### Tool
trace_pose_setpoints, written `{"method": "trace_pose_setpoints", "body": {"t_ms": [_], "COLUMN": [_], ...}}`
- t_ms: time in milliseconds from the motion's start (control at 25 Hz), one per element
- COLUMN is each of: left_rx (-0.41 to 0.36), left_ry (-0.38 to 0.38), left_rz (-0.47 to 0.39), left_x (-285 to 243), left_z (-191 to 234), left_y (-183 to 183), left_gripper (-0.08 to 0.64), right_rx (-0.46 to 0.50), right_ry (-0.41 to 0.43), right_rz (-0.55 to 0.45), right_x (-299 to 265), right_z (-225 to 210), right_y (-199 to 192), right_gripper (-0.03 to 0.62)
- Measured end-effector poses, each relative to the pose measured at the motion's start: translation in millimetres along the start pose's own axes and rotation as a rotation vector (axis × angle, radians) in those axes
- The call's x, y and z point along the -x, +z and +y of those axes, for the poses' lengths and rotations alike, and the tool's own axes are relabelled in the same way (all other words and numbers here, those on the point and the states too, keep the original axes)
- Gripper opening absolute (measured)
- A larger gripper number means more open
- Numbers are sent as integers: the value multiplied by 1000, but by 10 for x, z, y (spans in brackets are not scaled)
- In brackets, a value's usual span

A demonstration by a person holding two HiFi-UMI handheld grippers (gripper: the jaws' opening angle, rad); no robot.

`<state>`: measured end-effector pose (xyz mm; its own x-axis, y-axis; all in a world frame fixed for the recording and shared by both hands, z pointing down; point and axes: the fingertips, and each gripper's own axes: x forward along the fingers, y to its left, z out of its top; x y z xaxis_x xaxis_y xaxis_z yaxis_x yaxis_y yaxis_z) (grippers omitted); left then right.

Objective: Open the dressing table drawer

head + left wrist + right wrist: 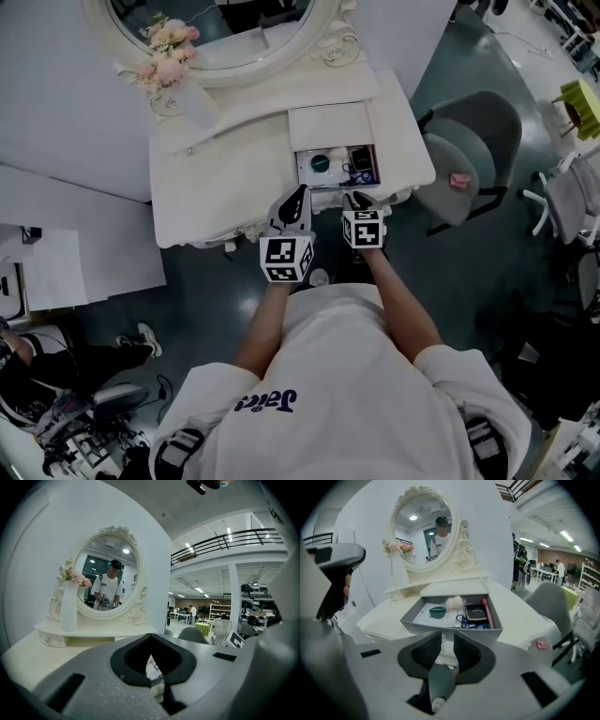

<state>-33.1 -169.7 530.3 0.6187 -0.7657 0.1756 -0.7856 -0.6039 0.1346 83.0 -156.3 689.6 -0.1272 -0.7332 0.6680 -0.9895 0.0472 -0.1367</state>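
The cream dressing table (216,187) has its small grey drawer (337,167) pulled out on the right side of its front. In the right gripper view the drawer (452,625) holds a teal round thing, a black case, a pink stick and a white puff. My right gripper (446,639) hangs just before the drawer front, open, with nothing between its pads. In the head view it (359,200) sits at the drawer's near edge. My left gripper (300,197) is beside it, to the left of the drawer, and its jaws (151,641) meet at the tips on nothing.
An oval mirror (225,28) and a white vase of pink flowers (173,56) stand at the back of the table. A grey chair (469,150) is close on the right. A seated person's legs (37,375) are at the lower left. White wall panels lie behind the table.
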Motion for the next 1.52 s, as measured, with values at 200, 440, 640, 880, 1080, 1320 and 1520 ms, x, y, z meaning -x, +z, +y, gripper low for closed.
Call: {"method": "trace_pose_setpoints", "body": {"t_ms": [200,440,640,880,1080,1320,1520], "left_rx": [-5,-9,-14,-18,-13,-20,-38], "left_ry": [0,-1,-4,-12,-9,13,5], "left_rz": [-31,-72,-98,-129,-159,-172,-179], "left_x": [60,94,137,193,235,261,254], "left_z": [7,6,-30,-70,-40,74,52], "left_y": [145,361,506,697,846,952,1001], "left_gripper": [12,12,12,12,12,12,12], "right_rx": [34,37,42,91,95,65,63], "right_ry": [-26,-23,-1,-21,-45,-39,-40], "right_rz": [-106,-255,-379,-512,-579,-618,-628], "right_x": [291,671,1036,1449,1679,1798,1815], "right_z": [-70,-18,113,237,287,318,347], "right_y": [377,883,1257,1604,1783,1908,1958], "right_gripper": [69,51,32,19,11,9,8]}}
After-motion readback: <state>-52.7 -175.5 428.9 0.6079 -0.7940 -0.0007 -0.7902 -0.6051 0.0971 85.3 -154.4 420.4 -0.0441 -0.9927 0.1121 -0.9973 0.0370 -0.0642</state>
